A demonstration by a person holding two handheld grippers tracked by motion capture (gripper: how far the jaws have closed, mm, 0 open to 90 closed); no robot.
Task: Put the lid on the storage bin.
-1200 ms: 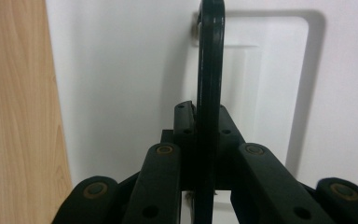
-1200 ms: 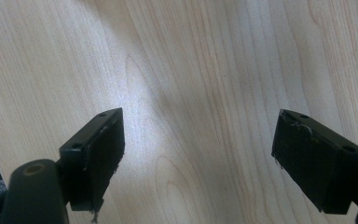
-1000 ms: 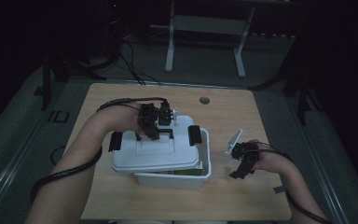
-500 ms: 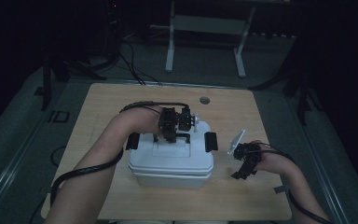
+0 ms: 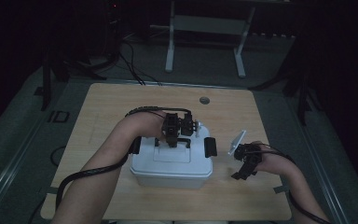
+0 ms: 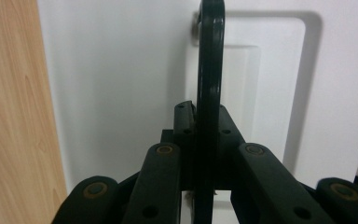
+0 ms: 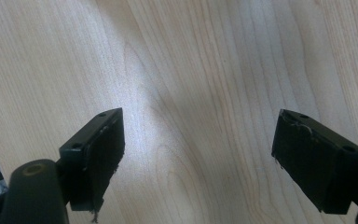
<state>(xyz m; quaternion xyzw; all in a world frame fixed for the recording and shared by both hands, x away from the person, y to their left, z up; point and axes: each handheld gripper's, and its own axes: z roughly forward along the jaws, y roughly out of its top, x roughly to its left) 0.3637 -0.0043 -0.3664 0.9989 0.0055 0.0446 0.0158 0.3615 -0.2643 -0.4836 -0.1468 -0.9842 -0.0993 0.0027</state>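
The white rigid plastic lidded storage box, mid-table on the pale wooden table, looks light yet bulky to us, so we favour its slim black carry handle, where our left gripper is clamped, our right gripper gaping over bare wood.
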